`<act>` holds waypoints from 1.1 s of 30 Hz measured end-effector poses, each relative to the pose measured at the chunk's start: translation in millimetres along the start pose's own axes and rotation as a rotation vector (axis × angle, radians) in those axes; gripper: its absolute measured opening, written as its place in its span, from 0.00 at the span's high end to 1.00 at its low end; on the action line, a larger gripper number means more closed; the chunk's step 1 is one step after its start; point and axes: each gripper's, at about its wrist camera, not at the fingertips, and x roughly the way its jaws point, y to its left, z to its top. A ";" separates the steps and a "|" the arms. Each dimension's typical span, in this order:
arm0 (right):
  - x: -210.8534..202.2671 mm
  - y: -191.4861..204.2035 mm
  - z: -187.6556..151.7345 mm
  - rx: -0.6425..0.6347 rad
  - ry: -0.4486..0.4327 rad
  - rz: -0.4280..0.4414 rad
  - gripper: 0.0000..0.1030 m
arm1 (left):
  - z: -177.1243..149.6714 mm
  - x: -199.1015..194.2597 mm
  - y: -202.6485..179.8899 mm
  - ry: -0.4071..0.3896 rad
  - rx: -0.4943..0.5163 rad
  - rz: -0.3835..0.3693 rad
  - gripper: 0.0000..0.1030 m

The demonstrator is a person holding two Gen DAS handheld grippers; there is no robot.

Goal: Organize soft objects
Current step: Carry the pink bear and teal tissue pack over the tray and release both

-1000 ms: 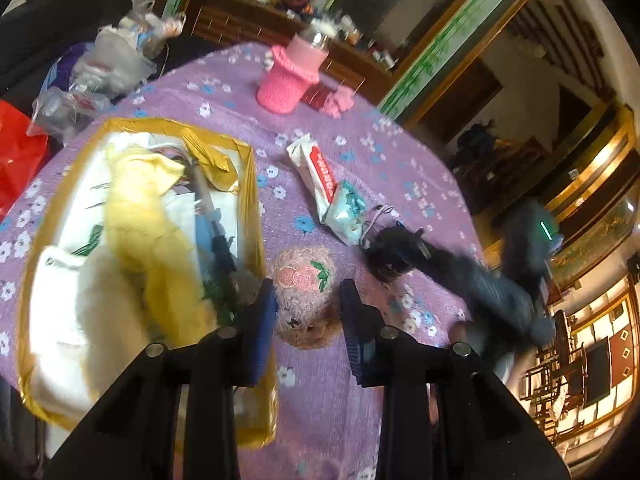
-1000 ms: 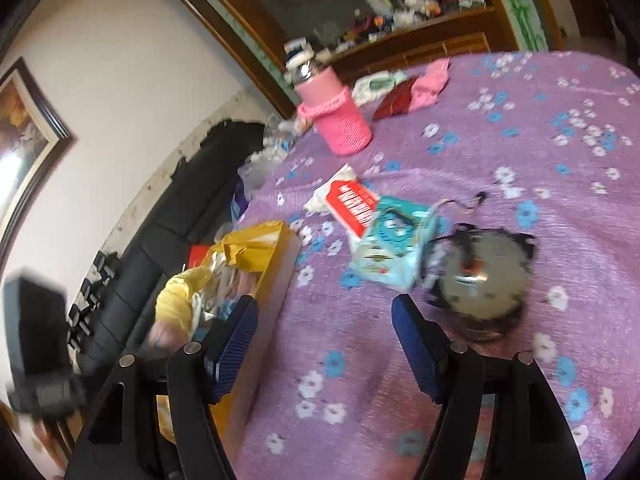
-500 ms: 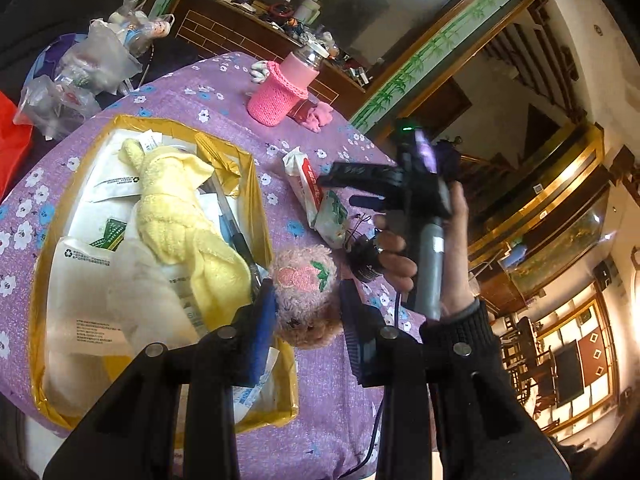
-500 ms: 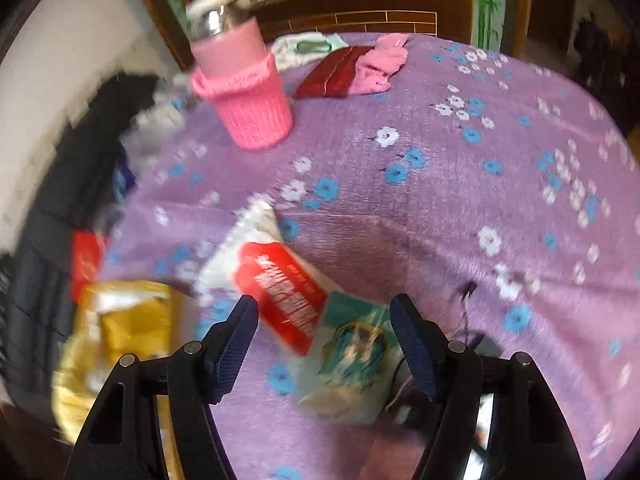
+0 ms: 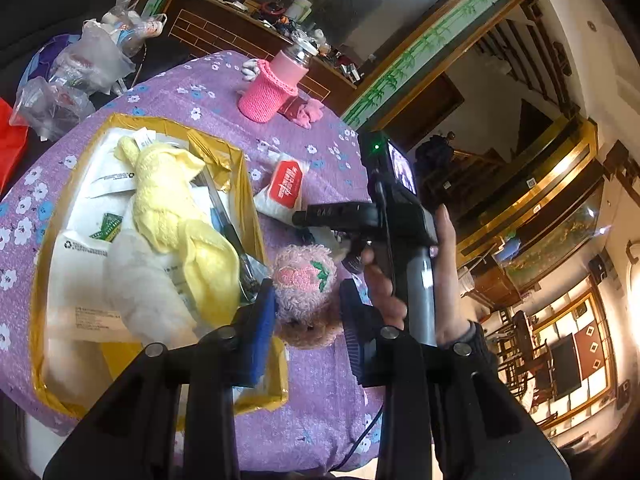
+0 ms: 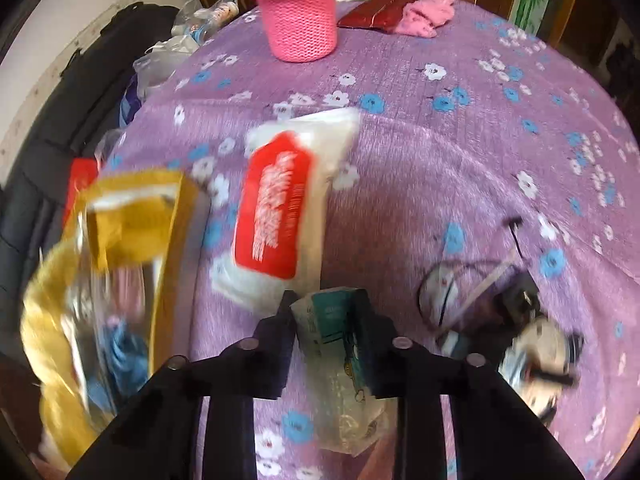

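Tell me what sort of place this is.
Most likely a lived-in home, a living or dining room. A round table wears a purple flowered cloth, a dark wood sideboard behind it is crowded with bottles and clutter, and a staircase rises in the background.

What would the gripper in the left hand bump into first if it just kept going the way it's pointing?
Probably nothing new: the left gripper already has the pink plush toy between its fingers. Pushed further, toy and fingers would likely meet the purple flowered tablecloth just beside the yellow box, though depth is unclear.
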 end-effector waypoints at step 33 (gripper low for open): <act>-68.7 87.2 -55.4 -0.081 -0.330 0.305 0.89 | 53.0 -36.2 67.2 -0.098 0.013 0.340 0.70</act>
